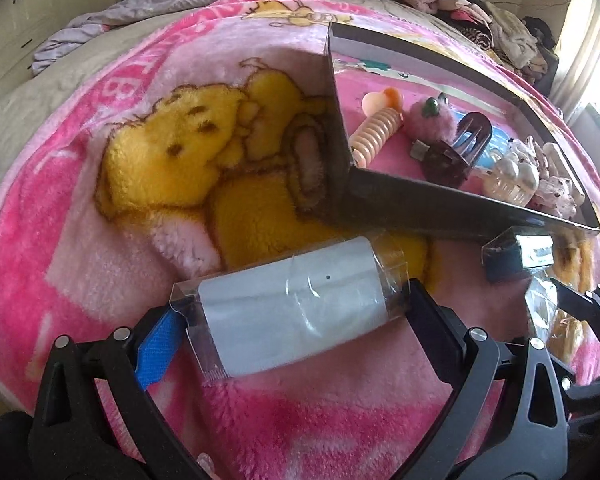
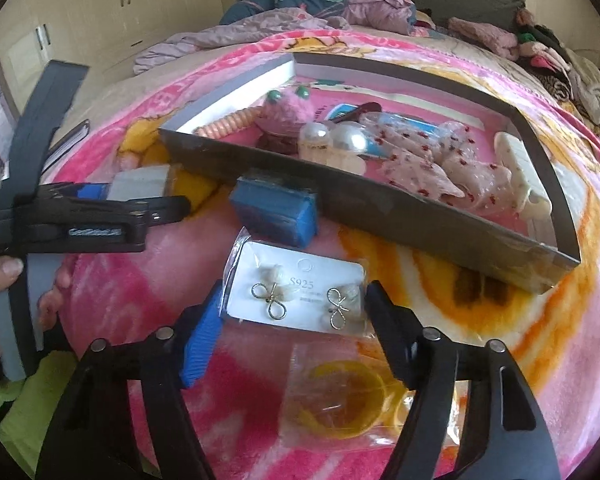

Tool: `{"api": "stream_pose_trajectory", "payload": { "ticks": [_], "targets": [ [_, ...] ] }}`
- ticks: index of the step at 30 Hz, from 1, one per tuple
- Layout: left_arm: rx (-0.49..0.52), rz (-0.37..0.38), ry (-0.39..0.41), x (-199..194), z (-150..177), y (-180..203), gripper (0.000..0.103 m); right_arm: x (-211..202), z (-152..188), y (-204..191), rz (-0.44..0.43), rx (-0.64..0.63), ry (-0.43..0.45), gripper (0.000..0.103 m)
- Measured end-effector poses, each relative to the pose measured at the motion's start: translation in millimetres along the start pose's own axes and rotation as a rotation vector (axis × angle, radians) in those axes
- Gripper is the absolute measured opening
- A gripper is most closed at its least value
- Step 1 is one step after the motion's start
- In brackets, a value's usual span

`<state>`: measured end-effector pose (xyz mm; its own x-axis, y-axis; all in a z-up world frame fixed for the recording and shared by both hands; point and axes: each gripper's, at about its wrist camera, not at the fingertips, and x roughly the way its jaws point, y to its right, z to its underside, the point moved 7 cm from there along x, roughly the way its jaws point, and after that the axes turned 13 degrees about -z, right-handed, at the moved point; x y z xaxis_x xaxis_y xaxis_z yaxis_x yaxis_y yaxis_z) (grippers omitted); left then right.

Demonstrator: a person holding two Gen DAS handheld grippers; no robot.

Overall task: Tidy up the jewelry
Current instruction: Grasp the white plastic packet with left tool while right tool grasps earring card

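Closing around the earring card (image 2: 296, 286) on the blanket, just before the tray (image 2: 380, 216), the right gripper (image 2: 296, 312) is not yet clamped; next, it must be pinched. A sleeved card (image 1: 292, 304) is bracketed by the left gripper (image 1: 292, 320); grip uncertain.

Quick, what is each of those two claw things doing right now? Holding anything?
Left gripper: closed on a clear sleeve with a grey card.
Right gripper: open around the earring card, pads apparently not yet pressing on it.
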<state>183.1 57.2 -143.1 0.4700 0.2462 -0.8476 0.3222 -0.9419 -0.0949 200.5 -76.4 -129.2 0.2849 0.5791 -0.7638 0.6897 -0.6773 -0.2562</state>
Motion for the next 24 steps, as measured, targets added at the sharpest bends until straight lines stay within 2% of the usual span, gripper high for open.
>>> {"api": "stream_pose_trajectory", "payload": {
  "ticks": [3,9,24],
  "targets": [
    [0.005,0.000,0.012,-0.8,0.0,-1.3,0.089,0.0,-0.4,-9.7,-0.028,-0.021,0.002,0.066],
    [-0.022,0.040,0.027,-9.7,3.1,-13.7,0.073,-1.3,-5.6,-24.3,-0.058,-0.037,0.012,0.066],
    [-0.046,0.142,0.092,-53.2,7.7,-26.4,0.071,-17.1,-16.8,-39.3,-0.071,-0.044,0.059,0.066]
  ]
}}
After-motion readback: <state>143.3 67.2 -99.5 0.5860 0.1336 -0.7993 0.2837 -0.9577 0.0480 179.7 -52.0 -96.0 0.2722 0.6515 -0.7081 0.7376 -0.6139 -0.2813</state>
